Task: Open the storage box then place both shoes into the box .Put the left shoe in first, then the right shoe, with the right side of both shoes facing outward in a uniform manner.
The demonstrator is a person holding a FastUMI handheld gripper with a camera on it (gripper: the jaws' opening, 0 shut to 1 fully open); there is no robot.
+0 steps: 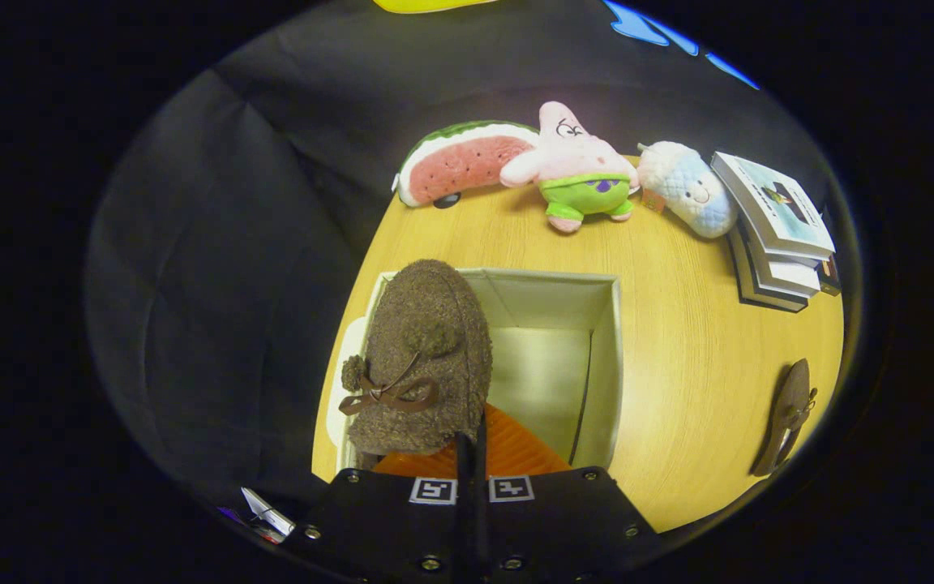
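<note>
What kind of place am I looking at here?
Probably a staged booth set up like a home: a wooden table against black cloth, with plush toys, stacked books and an open storage box. The tool grips a brown shoe over the box.

No words, numbers or brand names are showing clearly enough to read. The only signs are two square black-and-white coded markers, one sitting just beside the other on the body of the gripper, whose fingers are pressing together on the rim of the brown shoe. The top book of the stack is showing a picture on its cover, but any print there is coming out too small to make out. A small tag is hanging at the side of the pale plush toy, and it is looking too blurred to read.
</note>
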